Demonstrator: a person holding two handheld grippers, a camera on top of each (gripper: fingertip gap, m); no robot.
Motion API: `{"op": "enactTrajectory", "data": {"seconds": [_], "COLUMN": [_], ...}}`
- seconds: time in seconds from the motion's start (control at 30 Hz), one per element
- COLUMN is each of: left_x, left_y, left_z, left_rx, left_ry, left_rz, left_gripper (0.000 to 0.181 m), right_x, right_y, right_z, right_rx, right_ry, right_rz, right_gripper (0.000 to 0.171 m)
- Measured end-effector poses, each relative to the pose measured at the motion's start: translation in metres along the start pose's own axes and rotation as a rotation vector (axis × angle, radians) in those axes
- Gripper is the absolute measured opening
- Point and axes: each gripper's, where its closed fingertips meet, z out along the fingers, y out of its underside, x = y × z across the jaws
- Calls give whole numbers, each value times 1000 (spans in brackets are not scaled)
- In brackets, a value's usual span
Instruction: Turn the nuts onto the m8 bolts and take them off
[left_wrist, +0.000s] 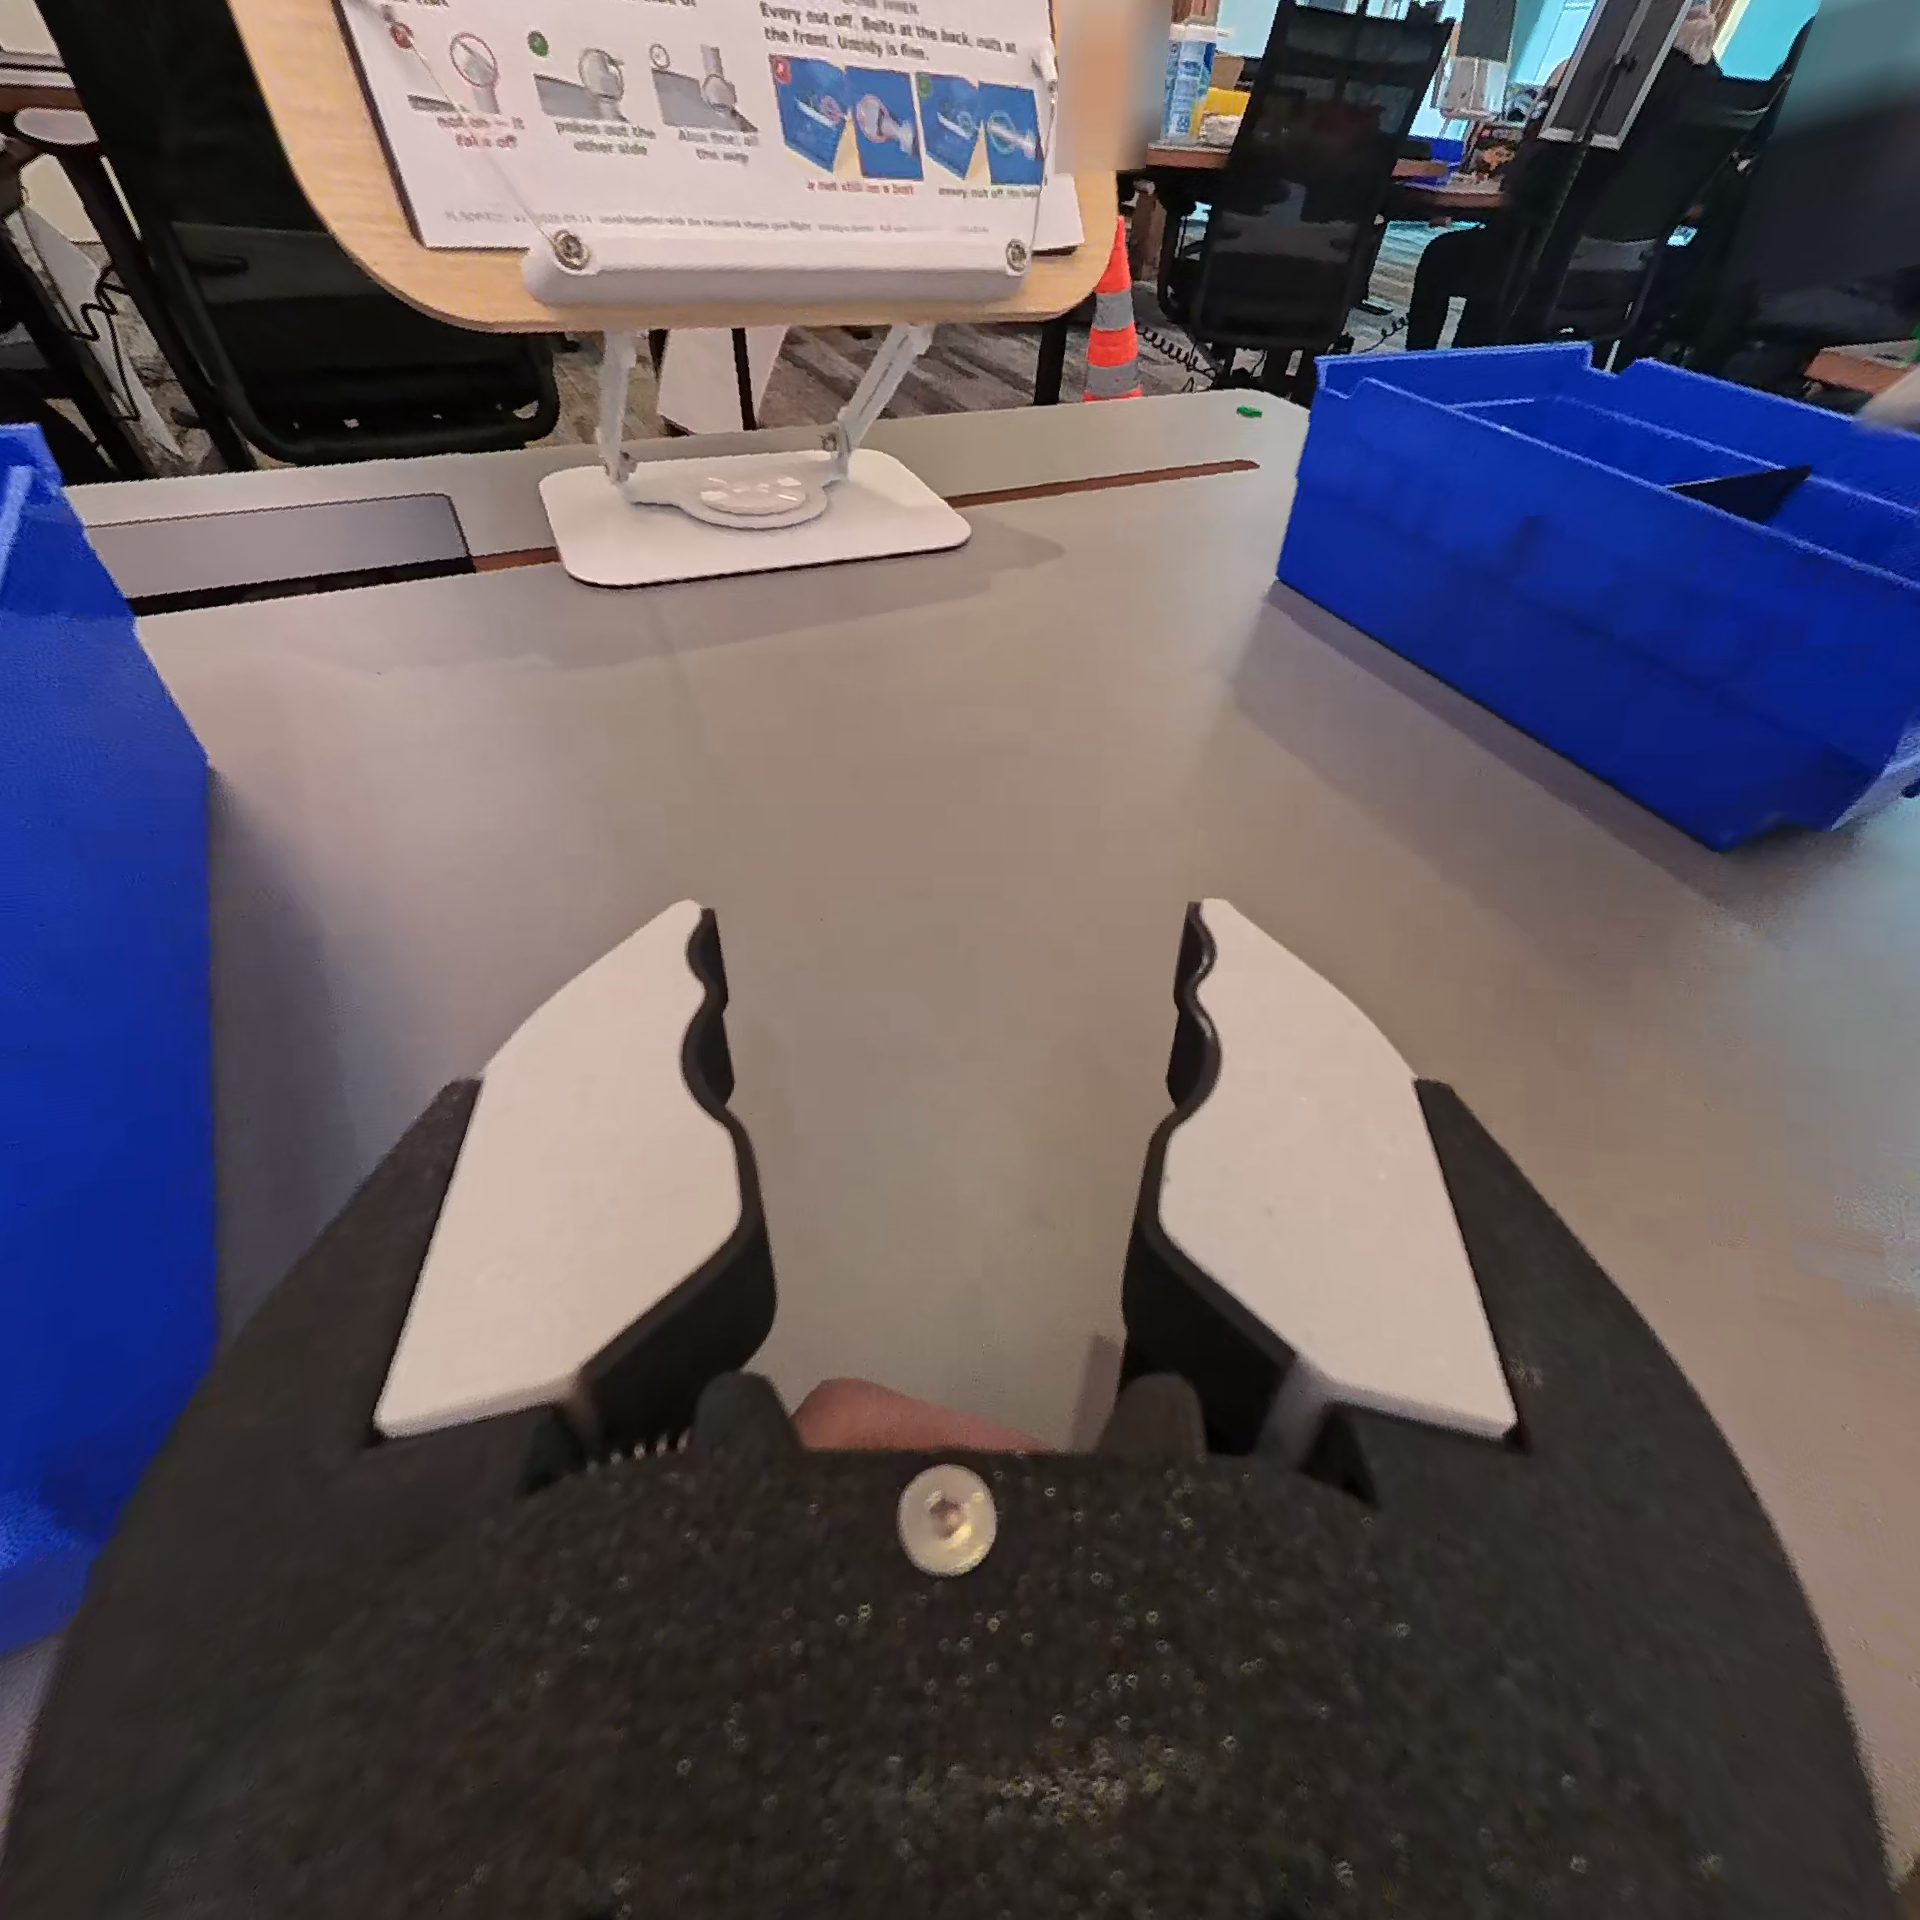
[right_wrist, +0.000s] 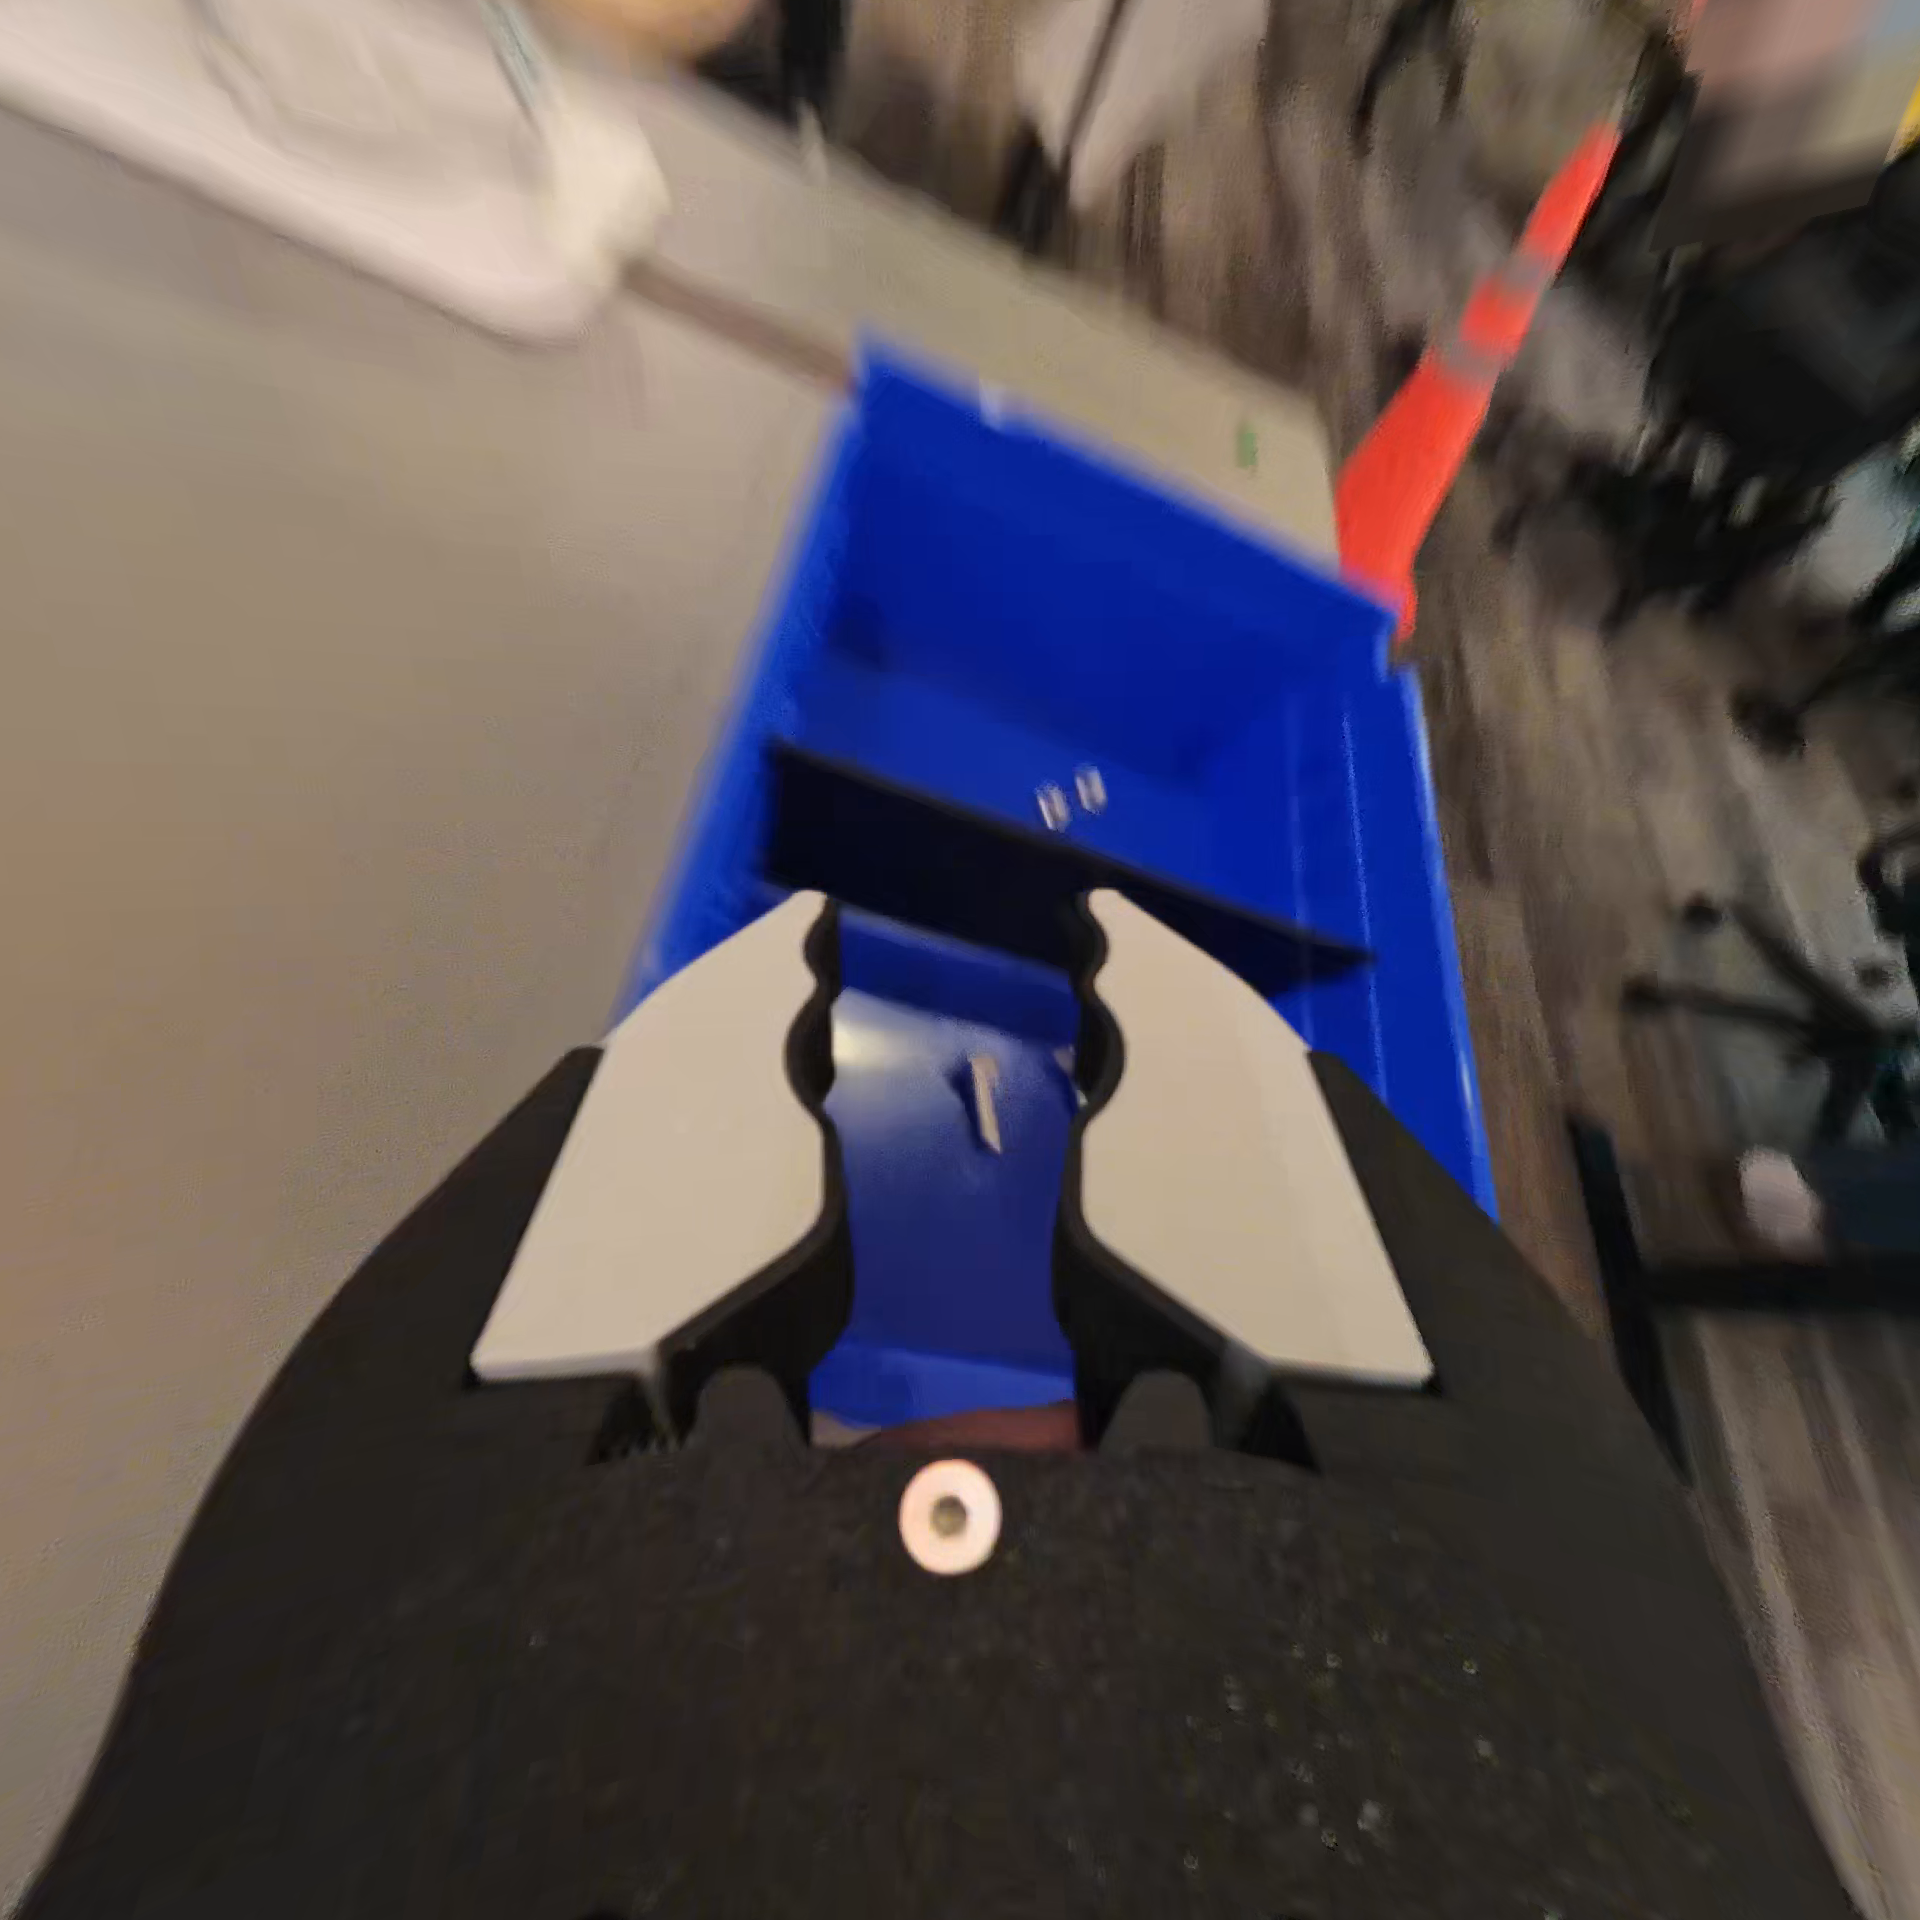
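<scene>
My left gripper (left_wrist: 948, 914) is open and empty, held over the bare grey table (left_wrist: 935, 748). My right gripper (right_wrist: 958, 904) is open and empty, held above a blue bin (right_wrist: 1361, 831) at the table's right side. The bin has a black divider (right_wrist: 935, 862). A silver bolt (right_wrist: 982, 1112) lies on the bin floor in the near compartment, seen between my fingers. Two small silver pieces (right_wrist: 1068, 802), too blurred to name, lie in the far compartment. The right wrist view is motion-blurred. The same bin shows in the left wrist view (left_wrist: 1579, 623) at the right.
A second blue bin (left_wrist: 94, 987) stands at the left edge. A white stand (left_wrist: 753, 509) holds a wooden board with an instruction sheet (left_wrist: 727, 114) at the table's back. An orange cone (left_wrist: 1112, 322), office chairs and desks are beyond the table.
</scene>
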Motion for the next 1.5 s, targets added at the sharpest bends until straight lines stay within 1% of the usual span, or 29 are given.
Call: {"op": "enactTrajectory", "data": {"seconds": [0.03, 0.07, 0.1, 0.13, 0.17, 0.27, 0.3, 0.37, 0.5, 0.63, 0.97, 1.07, 1.13, 1.17, 1.23, 1.37, 1.5], "left_x": [-1, -3, -4, -5, -5, -6, -6, -4, -6, -2, 1, 1, -3, -7, -27, -86, -149], "left_y": [0, 0, 1, 2, 2, 1, 1, 1, 4, 4, 8, 3, -8, -12, -32, -61, -50], "left_z": [0, 1, 1, 2, 2, 0, 0, -1, -2, -1, -2, -10, -21, -33, -54, -80, -77], "left_rx": [1, 1, -2, -4, -5, 9, 7, 9, 4, 6, -21, -48, -70, -74, -87, -212, -451], "left_ry": [-2, -5, -11, -12, -11, -24, -23, -21, -31, -2, -8, 18, 56, 65, 43, 10, 41], "left_rz": [-1, -1, 0, -2, -5, -1, -1, -3, -3, -12, 8, -13, -22, 5, 127, 363, 615], "left_gripper": [83, 83, 83, 83, 83, 83, 83, 83, 83, 83, 83, 83, 82, 80, 79, 76, 79], "right_x": [-19, -41, -64, -87, -108, -168, -182, -198, -209, -203, -202, -202, -204, -204, -204, -205, -208], "right_y": [-22, -39, -49, -53, -52, -37, -30, -19, -9, -11, 2, 3, 1, 1, 0, 0, 1], "right_z": [-18, -33, -43, -48, -48, -36, -31, -22, -16, -16, -9, -10, -10, -10, -10, -7, -4], "right_rx": [124, 227, 300, 338, 347, 347, 344, 357, 336, 327, 278, 276, 276, 276, 283, 279, 267], "right_ry": [-32, -78, -129, -170, -207, -287, -280, -239, -236, -253, -289, -293, -307, -315, -320, -337, -353], "right_rz": [18, 44, 68, 86, 101, 118, 104, 76, 83, 97, 111, 103, 96, 91, 83, 76, 85], "right_gripper": [50, 52, 56, 66, 73, 84, 88, 89, 90, 90, 84, 83, 82, 81, 81, 81, 80]}}
